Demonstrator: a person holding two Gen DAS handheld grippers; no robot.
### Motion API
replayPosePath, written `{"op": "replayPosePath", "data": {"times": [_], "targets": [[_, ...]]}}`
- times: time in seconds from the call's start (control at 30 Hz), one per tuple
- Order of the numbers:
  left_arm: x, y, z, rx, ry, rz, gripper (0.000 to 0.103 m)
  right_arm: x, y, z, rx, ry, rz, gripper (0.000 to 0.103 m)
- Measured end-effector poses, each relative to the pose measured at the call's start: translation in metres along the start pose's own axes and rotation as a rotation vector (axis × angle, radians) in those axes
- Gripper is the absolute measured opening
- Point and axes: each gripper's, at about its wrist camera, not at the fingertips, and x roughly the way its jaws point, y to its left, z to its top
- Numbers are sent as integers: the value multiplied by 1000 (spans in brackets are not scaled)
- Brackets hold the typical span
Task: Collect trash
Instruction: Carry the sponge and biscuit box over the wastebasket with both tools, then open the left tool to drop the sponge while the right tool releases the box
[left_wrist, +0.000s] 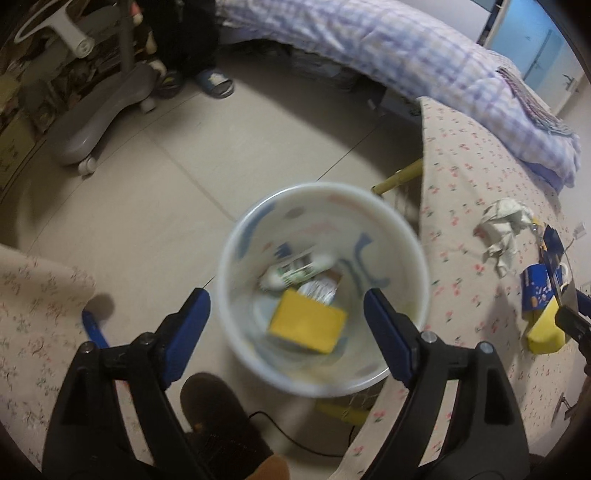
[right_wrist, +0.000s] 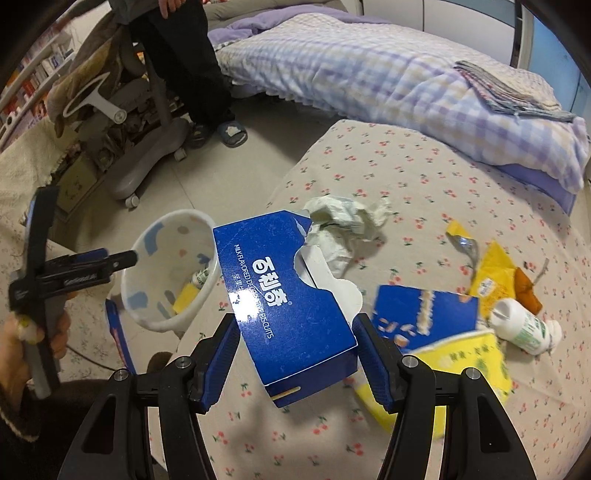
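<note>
My left gripper (left_wrist: 286, 295) hangs open over a white patterned bin (left_wrist: 229, 258) on the floor beside the bed. Nothing sits between its fingers. Inside the bin lie a yellow box (left_wrist: 306, 325), a white bottle (left_wrist: 295, 271) and a packet. My right gripper (right_wrist: 297, 350) is shut on a blue biscuit box (right_wrist: 288, 295), held above the floral sheet (right_wrist: 406, 166). On the sheet lie crumpled white paper (right_wrist: 343, 221), a second blue box (right_wrist: 424, 317), a yellow packet (right_wrist: 469, 358), a white bottle (right_wrist: 524, 325) and a yellow wrapper (right_wrist: 491, 273). The bin (right_wrist: 155, 258) shows left of the held box.
A person in dark trousers and slippers (right_wrist: 229, 133) stands on the tiled floor beside a grey wheeled chair base (right_wrist: 147, 173). A checked quilt (right_wrist: 369, 74) covers the far bed. A dark shoe (left_wrist: 210, 406) and a black cable (left_wrist: 295, 443) lie by the bin.
</note>
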Motion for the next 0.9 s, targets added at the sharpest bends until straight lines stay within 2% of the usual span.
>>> {"op": "replayPosePath", "data": {"times": [0.33, 0.43, 0.63, 0.9], "targets": [[-6, 40, -19, -51, 23, 83, 90, 51, 56, 26, -61, 41, 36, 64], [-8, 51, -25, -53, 19, 100, 95, 62, 74, 30, -74, 49, 54, 64], [-12, 77, -28, -111, 31, 104, 96, 80, 110, 36, -115, 54, 79, 64], [-17, 89, -30, -153, 36, 98, 98, 92, 134, 37, -135, 27, 119, 68]]}}
